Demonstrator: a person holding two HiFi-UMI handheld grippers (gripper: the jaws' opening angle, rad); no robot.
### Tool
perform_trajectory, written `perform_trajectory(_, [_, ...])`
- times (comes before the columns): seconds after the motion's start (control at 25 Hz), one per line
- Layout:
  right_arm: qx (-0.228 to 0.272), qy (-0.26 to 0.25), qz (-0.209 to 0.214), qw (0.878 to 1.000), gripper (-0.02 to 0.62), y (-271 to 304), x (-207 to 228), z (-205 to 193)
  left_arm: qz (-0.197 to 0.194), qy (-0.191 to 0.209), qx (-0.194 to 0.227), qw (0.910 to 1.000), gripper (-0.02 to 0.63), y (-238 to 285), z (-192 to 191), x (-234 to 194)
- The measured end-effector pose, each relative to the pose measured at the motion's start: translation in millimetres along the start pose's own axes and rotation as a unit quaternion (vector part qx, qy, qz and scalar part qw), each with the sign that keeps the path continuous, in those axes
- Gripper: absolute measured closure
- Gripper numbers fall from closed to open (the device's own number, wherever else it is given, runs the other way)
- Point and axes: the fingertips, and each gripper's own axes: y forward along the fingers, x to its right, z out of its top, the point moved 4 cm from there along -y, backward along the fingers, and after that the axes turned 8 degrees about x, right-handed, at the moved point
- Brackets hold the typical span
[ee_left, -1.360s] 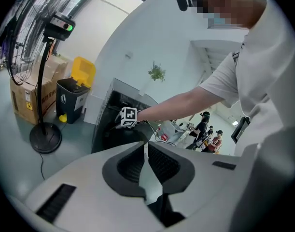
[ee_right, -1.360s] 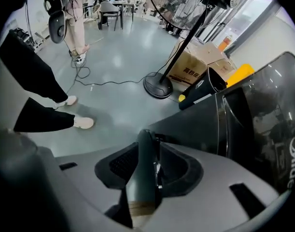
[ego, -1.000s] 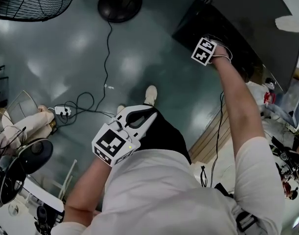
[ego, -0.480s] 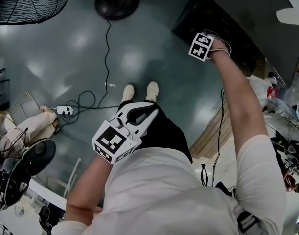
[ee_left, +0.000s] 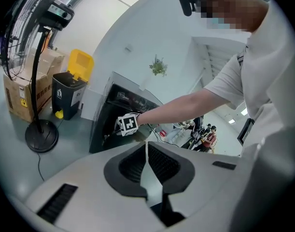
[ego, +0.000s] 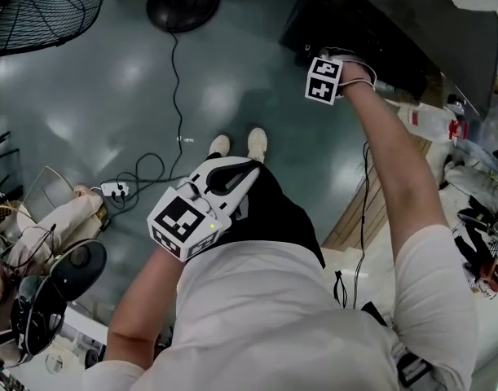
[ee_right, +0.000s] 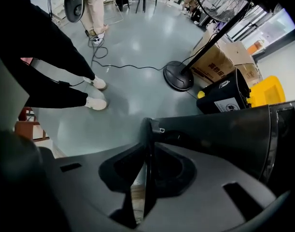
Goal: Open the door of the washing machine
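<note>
Head view: above the person, facing steeply down at the floor (ego: 110,96). Left gripper view: near level, facing right toward the far washing machine (ee_left: 106,117). Right gripper view: close over the door (ee_right: 219,124), facing down. All three share the fan base (ego: 181,2).

Dark washing machine door (ee_right: 210,129), its thin edge tight between the just-closing right claw (ee_right: 147,151).

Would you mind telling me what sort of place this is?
Probably an open workroom or lab, not a home: glossy floor, pedestal fan, cardboard boxes and a yellow-lidded bin.
</note>
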Motion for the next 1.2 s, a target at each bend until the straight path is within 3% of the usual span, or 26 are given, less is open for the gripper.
perform_trajectory(0.4, [0.008, -0.049, 0.015, 0.999, 0.525, -7.0, -48.2, 15.4, -0.012, 0.018, -0.006, 0.9998, 0.586, 11.0, 9.8, 7.9])
perform_trajectory(0.84, [0.009, -0.091, 0.034, 0.995, 0.528, -15.1, -100.7, 16.2, -0.059, 0.04, -0.037, 0.9968, 0.586, 21.3, 2.3, 21.8])
perform_trajectory(1.2, [-0.003, -0.107, 0.042, 0.993, 0.526, -24.2, -143.1, 8.6, -0.109, 0.073, -0.077, 0.9884, 0.586, 13.0, -21.4, 28.2])
